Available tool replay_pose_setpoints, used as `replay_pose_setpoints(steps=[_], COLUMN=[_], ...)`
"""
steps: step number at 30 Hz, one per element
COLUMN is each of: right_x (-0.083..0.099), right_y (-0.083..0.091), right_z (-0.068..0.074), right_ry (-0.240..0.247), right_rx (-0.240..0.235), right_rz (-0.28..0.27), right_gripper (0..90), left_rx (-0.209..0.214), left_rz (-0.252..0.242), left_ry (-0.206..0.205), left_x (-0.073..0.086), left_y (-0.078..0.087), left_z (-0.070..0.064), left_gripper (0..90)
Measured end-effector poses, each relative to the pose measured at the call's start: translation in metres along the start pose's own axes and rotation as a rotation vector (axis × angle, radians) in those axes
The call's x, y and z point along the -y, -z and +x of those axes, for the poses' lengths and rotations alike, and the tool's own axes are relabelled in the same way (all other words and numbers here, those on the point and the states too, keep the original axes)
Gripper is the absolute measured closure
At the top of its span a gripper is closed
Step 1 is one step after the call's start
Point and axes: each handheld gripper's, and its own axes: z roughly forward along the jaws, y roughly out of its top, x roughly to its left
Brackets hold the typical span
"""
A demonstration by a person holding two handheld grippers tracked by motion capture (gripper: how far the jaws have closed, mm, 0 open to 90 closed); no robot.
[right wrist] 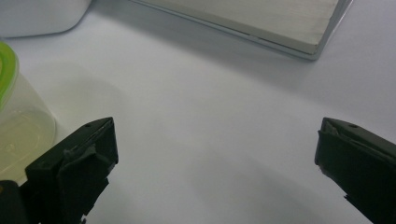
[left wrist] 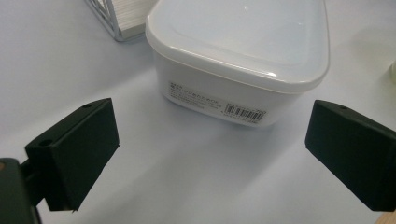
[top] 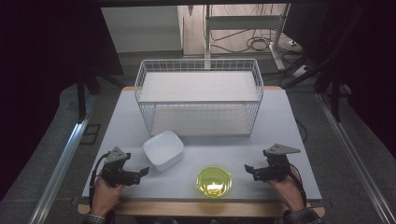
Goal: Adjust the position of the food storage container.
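1. Your left gripper (top: 142,171) rests at the near left of the table (top: 280,121), jaws spread wide and holding nothing; in the left gripper view they stand apart on either side of the white container (left wrist: 243,60), which lies just ahead of them and untouched.
2. That white container (top: 163,149) sits just beyond and to the right of your left gripper, in front of the wire basket (top: 200,95). It looks turned at an angle to the table edge; its long axis cannot be judged with confidence.
3. A white label with small print and a barcode (left wrist: 243,113) sits on the side wall facing your left gripper. The print is too small to read.
4. Your right gripper (top: 248,169) rests at the near right, jaws likewise wide apart and empty.
5. The green-rimmed round container (top: 213,181) stands between your two grippers, near the front edge, just left of the right gripper's tips.
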Motion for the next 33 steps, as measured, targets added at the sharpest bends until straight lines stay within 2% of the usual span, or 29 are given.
replay_pose_setpoints(steps=[2, 6, 13, 18, 23, 27, 29, 33], right_x=[0.000, -0.001, -0.001, 0.000, -0.001, -0.003, -0.006, -0.011], right_y=[0.000, 0.000, -0.001, -0.002, -0.004, -0.005, -0.003, 0.001], right_z=[0.001, 0.002, 0.003, 0.004, 0.007, 0.009, 0.010, 0.015], right_ry=[0.002, 0.002, 0.000, 0.001, 0.007, 0.014, 0.017, 0.027], right_rx=[0.003, 0.006, 0.004, 0.009, 0.009, 0.010, 0.017, 0.013], right_rz=[0.001, -0.011, -0.020, -0.014, -0.004, 0.001, 0.002, 0.007], right_gripper=[0.0, 0.0, 0.8, 1.6, 0.2, 0.4, 3.4, 17.6], left_rx=[0.002, 0.050, 0.040, 0.027, 0.027, 0.022, 0.018, 0.013], left_rz=[-0.010, -0.039, -0.074, -0.068, -0.033, -0.024, -0.020, -0.019], left_ry=[-0.001, 0.029, 0.032, 0.009, -0.027, -0.043, -0.046, -0.051], left_x=[0.002, 0.006, 0.009, 0.009, 0.010, 0.010, 0.011, 0.011], left_y=[-0.001, -0.002, 0.002, 0.001, -0.004, -0.005, -0.005, -0.004], left_z=[0.000, 0.002, 0.003, 0.003, -0.001, -0.003, -0.003, -0.003], left_gripper=[2.4, 1.7, 1.6, 1.7, 1.7, 1.7, 1.7, 1.6])
